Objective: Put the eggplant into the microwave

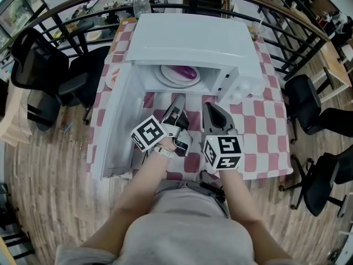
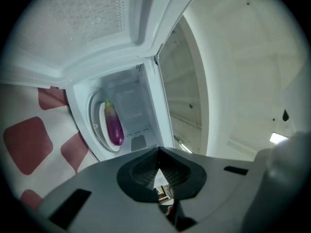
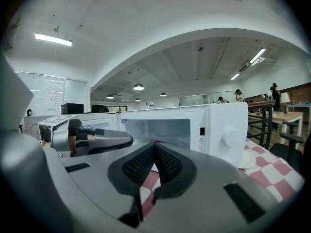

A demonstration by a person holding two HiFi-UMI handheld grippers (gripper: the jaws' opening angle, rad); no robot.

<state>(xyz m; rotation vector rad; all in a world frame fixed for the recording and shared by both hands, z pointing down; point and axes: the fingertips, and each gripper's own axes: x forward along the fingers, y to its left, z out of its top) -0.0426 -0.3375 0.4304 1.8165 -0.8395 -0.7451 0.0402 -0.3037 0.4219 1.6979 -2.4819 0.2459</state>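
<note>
The eggplant (image 1: pixel 186 71) is shown lying on the white plate (image 1: pixel 165 77) inside the microwave (image 1: pixel 193 37), whose door (image 1: pixel 113 120) is swung open to the left. The left tool (image 1: pixel 178 100) and right tool (image 1: pixel 209 106) are held just before the opening, each with jaws closed together on nothing, above the checkered bench (image 1: pixel 265 128).
</note>
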